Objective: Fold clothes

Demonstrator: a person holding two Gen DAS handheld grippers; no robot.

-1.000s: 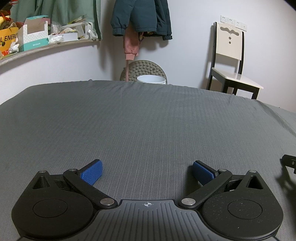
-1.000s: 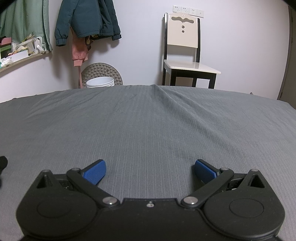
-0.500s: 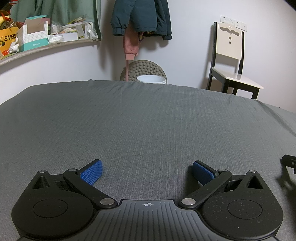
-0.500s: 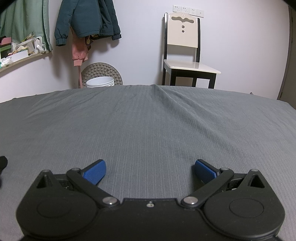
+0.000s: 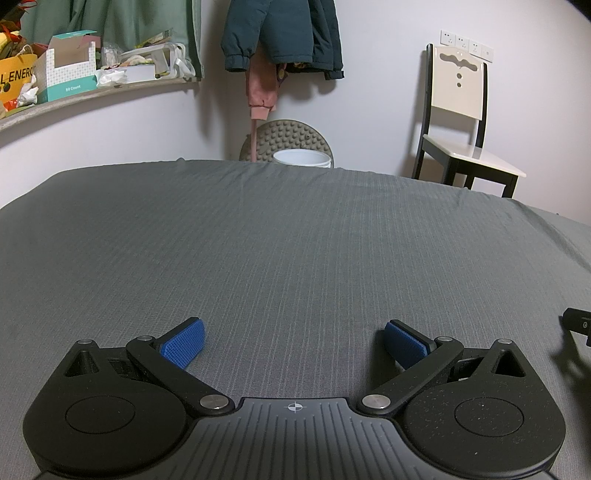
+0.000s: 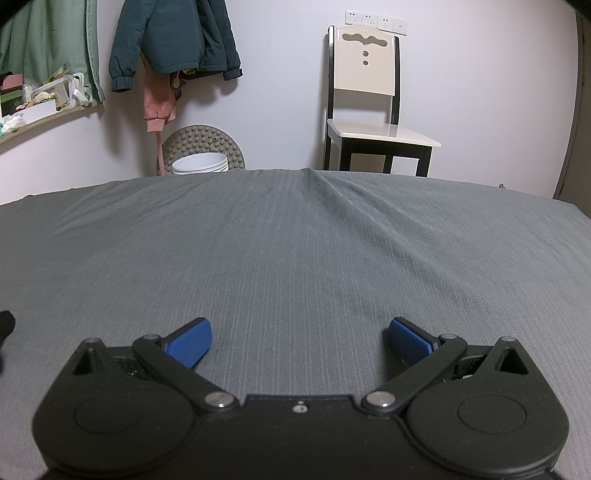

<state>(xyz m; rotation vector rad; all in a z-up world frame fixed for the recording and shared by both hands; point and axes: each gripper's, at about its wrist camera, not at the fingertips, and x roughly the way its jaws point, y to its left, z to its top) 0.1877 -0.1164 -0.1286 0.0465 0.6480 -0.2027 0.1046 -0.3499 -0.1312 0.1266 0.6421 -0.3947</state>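
A dark grey striped sheet (image 5: pixel 295 240) covers the bed, and no loose garment lies on it in either view. My left gripper (image 5: pixel 293 339) sits low over the near part of the sheet, open, its blue pads (image 5: pixel 183 347) wide apart with nothing between them. My right gripper (image 6: pixel 300 341) rests the same way over the sheet (image 6: pixel 295 251), open and empty. A black piece of the right gripper (image 5: pixel 578 325) shows at the right edge of the left wrist view. A dark bit of the left gripper (image 6: pixel 5 325) shows at the left edge of the right wrist view.
Beyond the bed's far edge stand a white bucket (image 5: pixel 301 158) against a studded round mat, and a cream chair (image 6: pixel 369 129) with black legs. A dark teal jacket (image 5: pixel 280 33) and pink garment hang on the wall. A cluttered shelf (image 5: pixel 74 74) runs along the left.
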